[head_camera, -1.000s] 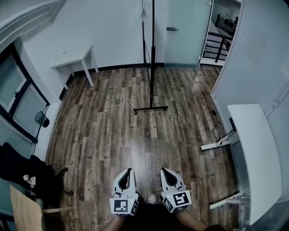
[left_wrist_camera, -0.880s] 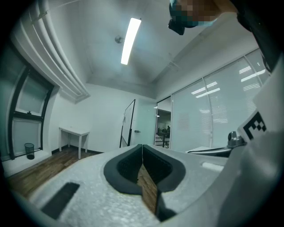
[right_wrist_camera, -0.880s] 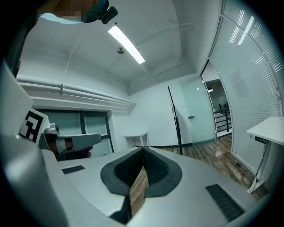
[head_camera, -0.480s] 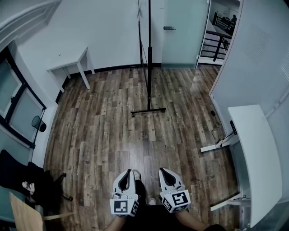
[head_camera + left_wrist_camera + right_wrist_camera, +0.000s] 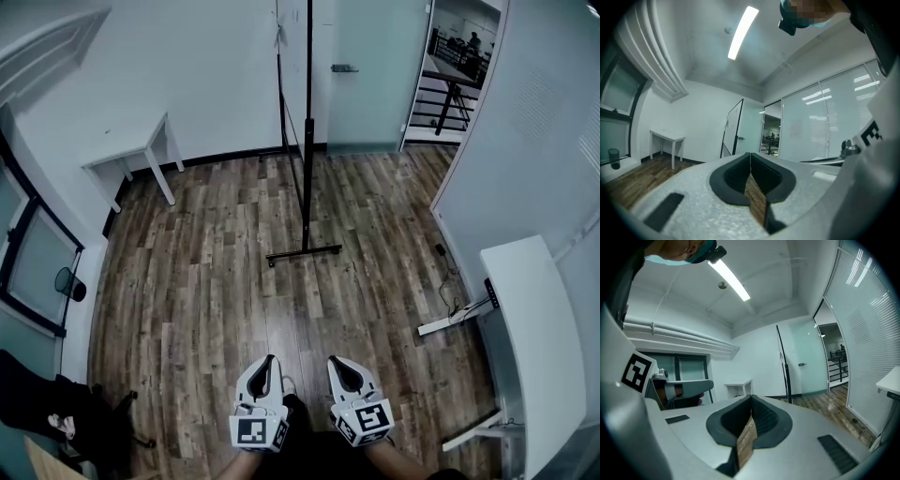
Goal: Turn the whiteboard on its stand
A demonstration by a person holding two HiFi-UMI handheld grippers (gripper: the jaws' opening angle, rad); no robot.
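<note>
1. The whiteboard (image 5: 307, 103) stood edge-on to us at the far side of the room. It was upright on its black stand (image 5: 303, 253), whose foot bar rested on the wood floor (image 5: 206, 281) near the white wall.
2. Just to the right of it, we saw a frosted glass door (image 5: 366, 84) with a metal handle. To its left, a small white table (image 5: 141, 150) stood against the same wall.
3. We held both grippers low and side by side, close to our body. They were well apart from the whiteboard, with bare floor between.
4. Our left gripper (image 5: 269, 358) was clenched, its two jaws meeting at the tips with nothing between them. It pointed across the room toward the whiteboard.
5. Our right gripper (image 5: 331, 360) was likewise clenched and empty, its dark pads pressed together, and it aimed the same way.
6. A long white worktop (image 5: 534, 347) ran along the right-hand side, beside a wall of blinds.
</note>
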